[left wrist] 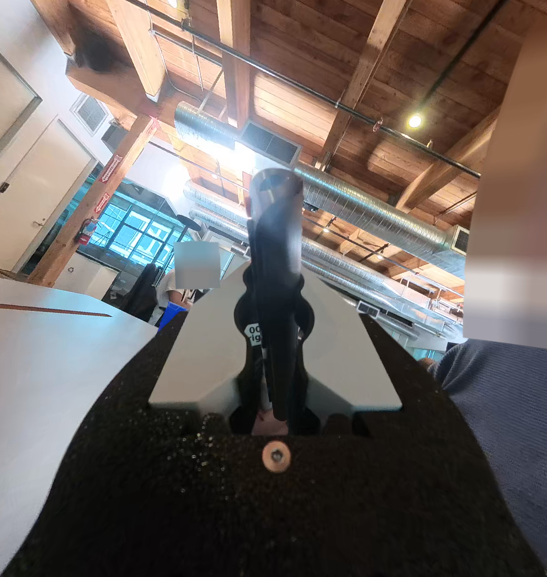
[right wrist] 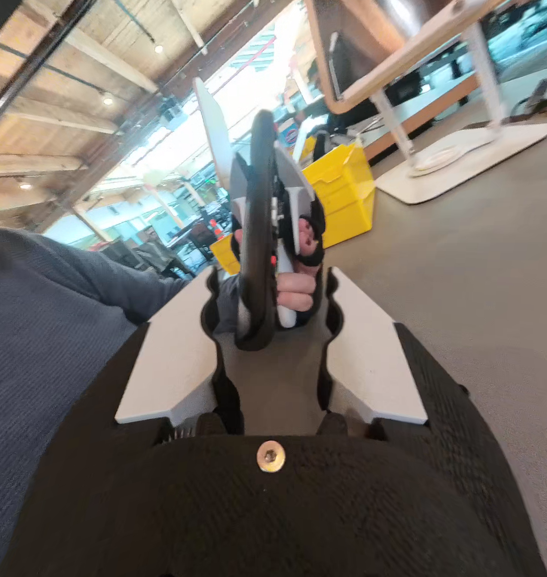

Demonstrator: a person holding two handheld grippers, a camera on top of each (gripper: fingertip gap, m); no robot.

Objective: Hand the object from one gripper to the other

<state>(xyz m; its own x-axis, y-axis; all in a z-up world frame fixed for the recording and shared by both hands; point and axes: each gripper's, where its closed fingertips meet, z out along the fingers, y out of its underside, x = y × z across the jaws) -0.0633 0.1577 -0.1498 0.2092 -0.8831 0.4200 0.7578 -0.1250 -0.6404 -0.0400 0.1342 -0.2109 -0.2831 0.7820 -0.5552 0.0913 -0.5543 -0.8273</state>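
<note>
A long black object with a silvery end points up toward the ceiling in the left wrist view. My left gripper is shut on it, white fingers pressed against both its sides. In the right wrist view the same black object stands upright in the left gripper, which a hand holds. My right gripper is open with its jaws wide apart. The object's lower end reaches in between the right fingertips without touching them.
A grey tabletop lies under the grippers. Yellow bins stand behind the object. A white stand base sits at the far right. A grey sleeve fills the left side. Wooden beams and metal ducts are overhead. The gap from one gripper's tips to the other's is roughly 7 cm.
</note>
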